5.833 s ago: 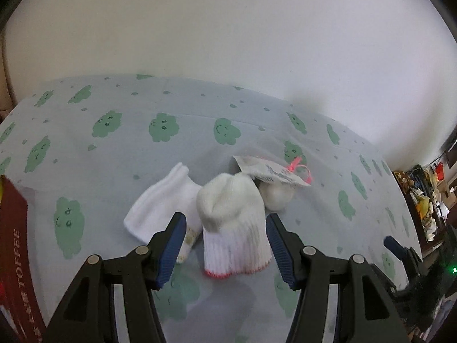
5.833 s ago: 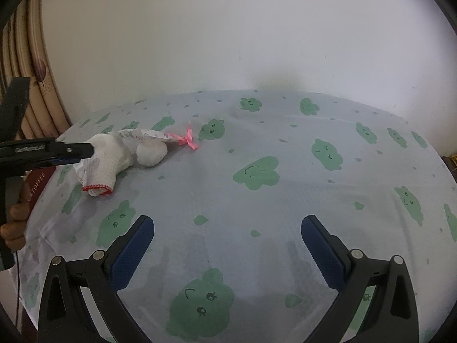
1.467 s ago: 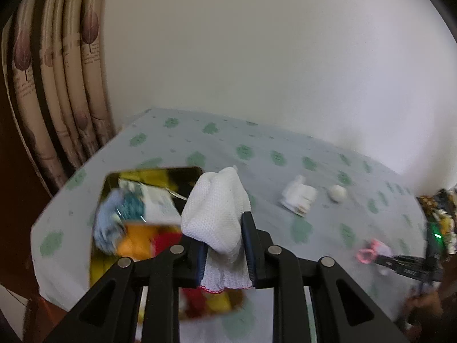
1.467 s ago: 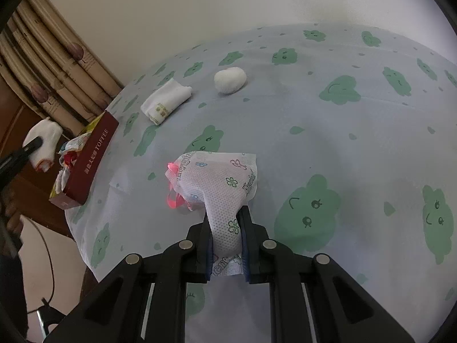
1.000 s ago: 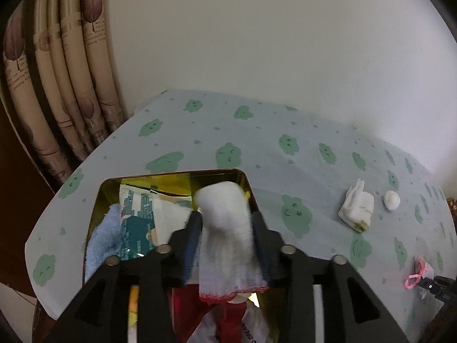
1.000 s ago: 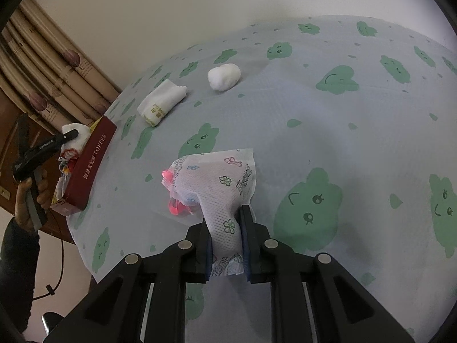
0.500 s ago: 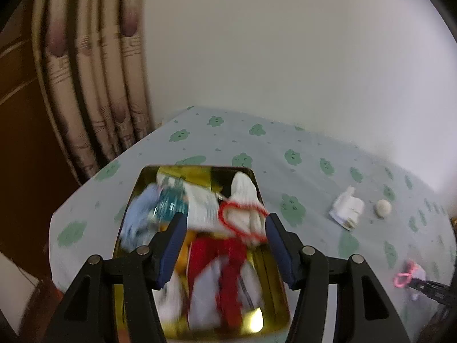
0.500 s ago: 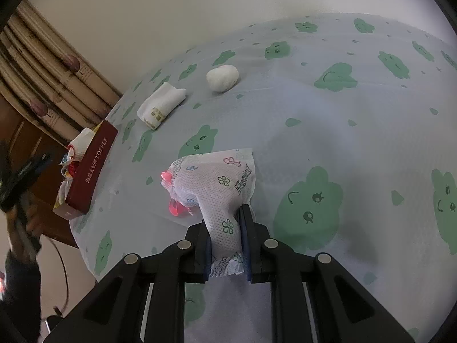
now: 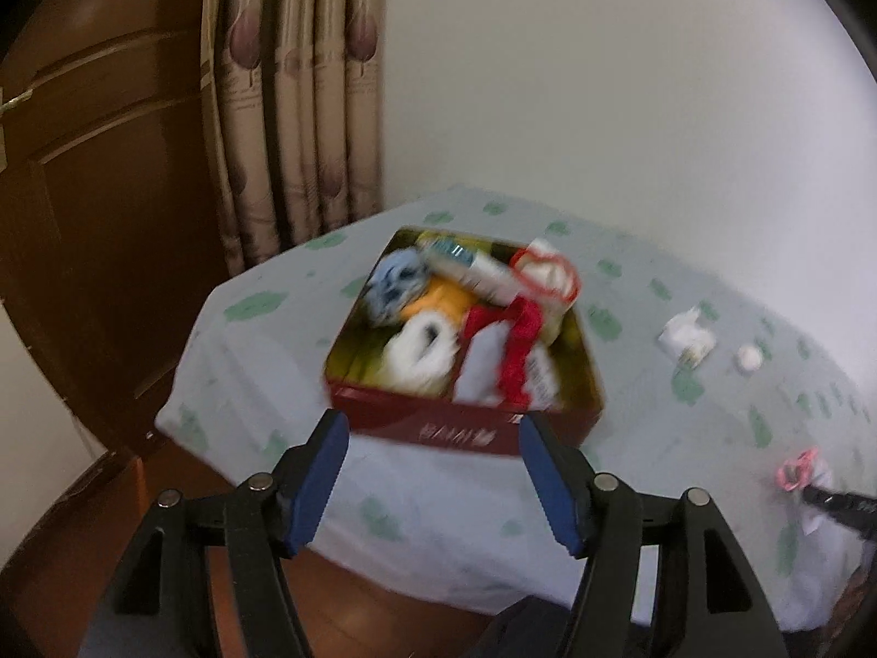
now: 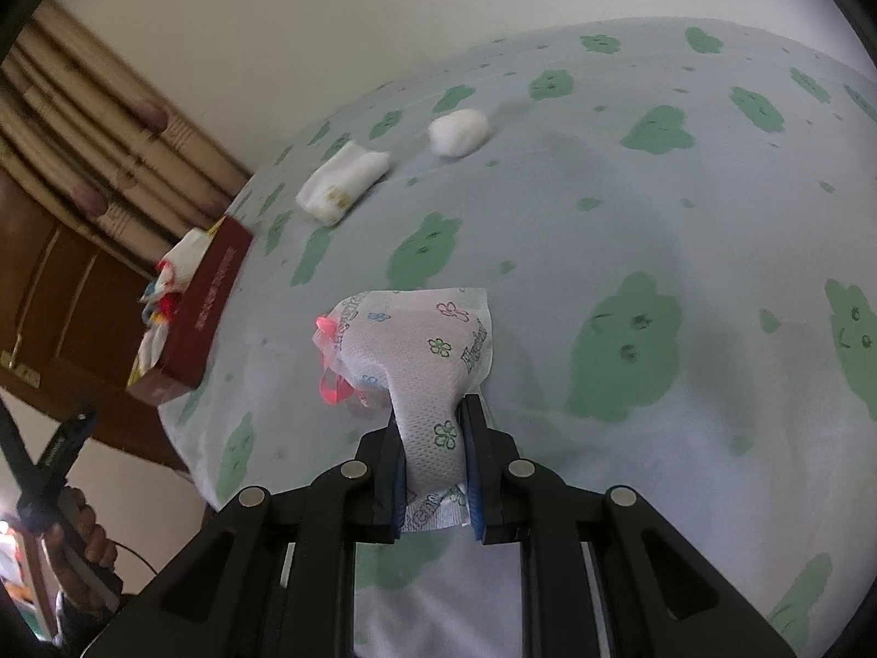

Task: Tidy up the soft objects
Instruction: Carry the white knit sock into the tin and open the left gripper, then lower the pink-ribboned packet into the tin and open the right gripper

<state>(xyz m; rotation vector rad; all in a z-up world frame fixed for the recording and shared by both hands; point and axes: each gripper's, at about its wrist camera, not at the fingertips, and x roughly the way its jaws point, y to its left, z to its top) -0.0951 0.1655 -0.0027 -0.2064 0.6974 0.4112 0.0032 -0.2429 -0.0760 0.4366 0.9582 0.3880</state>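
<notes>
White floral-printed soft packet with a pink loop (image 10: 422, 351) sits pinched between the closed jaws of the right gripper (image 10: 436, 471), held above the bench's green-cloud-patterned cloth (image 10: 630, 230). Farther along the bench lie a folded white sock (image 10: 342, 181) and, just beside it, a white cotton ball (image 10: 459, 131). Near the bench's left corner stands a red rectangular tin (image 9: 466, 427) crammed with mixed soft items, a red-trimmed white sock (image 9: 548, 274) on top. Left gripper (image 9: 433, 480) hovers before it, jaws wide apart and empty.
</notes>
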